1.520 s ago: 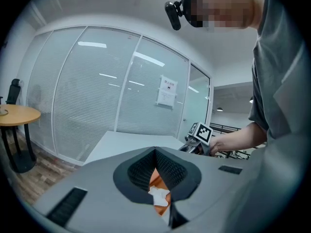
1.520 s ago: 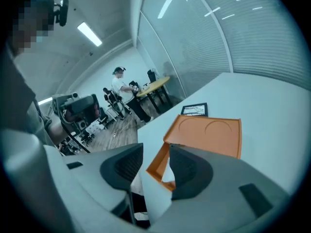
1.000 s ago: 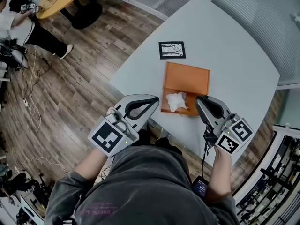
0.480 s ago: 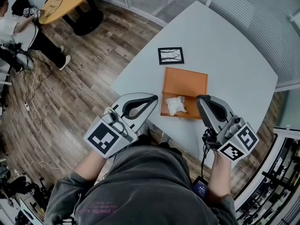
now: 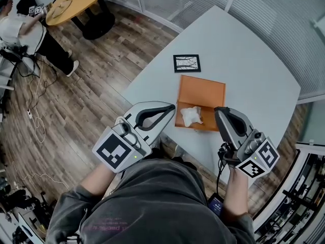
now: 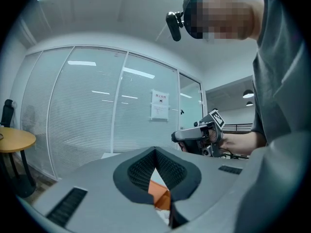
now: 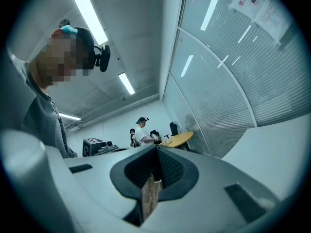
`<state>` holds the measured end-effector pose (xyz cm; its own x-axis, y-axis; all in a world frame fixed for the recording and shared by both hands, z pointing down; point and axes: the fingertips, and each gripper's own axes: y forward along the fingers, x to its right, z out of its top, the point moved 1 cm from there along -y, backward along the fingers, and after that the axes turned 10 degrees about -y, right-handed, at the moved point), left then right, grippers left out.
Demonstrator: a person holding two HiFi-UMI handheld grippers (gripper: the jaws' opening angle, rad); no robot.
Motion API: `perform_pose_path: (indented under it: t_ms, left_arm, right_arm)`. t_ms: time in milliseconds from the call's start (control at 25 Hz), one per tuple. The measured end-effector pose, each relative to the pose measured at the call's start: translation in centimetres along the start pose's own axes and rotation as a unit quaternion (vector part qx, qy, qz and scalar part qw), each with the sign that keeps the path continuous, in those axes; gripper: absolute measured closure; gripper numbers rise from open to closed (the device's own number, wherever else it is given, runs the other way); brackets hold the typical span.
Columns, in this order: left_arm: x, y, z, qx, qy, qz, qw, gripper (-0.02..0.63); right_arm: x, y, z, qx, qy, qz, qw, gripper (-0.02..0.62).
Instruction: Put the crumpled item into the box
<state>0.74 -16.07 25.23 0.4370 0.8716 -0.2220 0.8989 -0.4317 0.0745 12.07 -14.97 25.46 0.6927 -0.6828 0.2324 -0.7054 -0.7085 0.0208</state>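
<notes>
Risk 1: box (image 5: 201, 93) sits close to near edge of tabletop (image 5: 244, 60); a bump from either claw could prob. shove it off.
Risk 2: paper wad (image 5: 191, 116) is light and lies at the box's near end, by the wall; a jolt to the box may tip it out, meaning a redo.
Task status: wad inside box, so I judge it done.
L claw (image 5: 170, 106): tips together, nothing betw. them; held just left of box, no contact.
R claw (image 5: 218, 111): tips together, empty; just right of box, touching nothing.
</notes>
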Motion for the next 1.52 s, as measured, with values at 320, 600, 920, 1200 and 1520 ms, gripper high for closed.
perform_pose_path:
  t_ms: [320,600,920,1200,1520]
  left_arm:
    - [0.4,-0.4,-0.4,-0.002,-0.002,0.001,1.0000,0.594]
    - [0.4,-0.6,-0.9,-0.002,-0.007,0.003,1.0000,0.594]
    - [0.6,-0.5,-1.1,-0.006,-0.009,0.003,0.9999,0.594]
    - [0.6,-0.4,-1.2,-0.005,-0.012,0.004,0.9999,0.594]
    - [0.7,-0.2,-1.6,-0.004,-0.012,0.006,0.9999,0.594]
  right_arm:
    - [-0.4,-0.3,-1.1,0.002,0.020,-0.006,1.000,0.595]
    - [-1.0,0.2,-2.3,-0.018,0.006,0.000,1.000,0.595]
    - [-0.9,0.3,-3.1,-0.035,0.008,0.000,0.999,0.595]
    - [-0.9,0.5,-3.4,-0.046,0.003,0.003,0.999,0.595]
    - [-0.8,0.5,-3.8,-0.048,0.002,0.008,0.999,0.595]
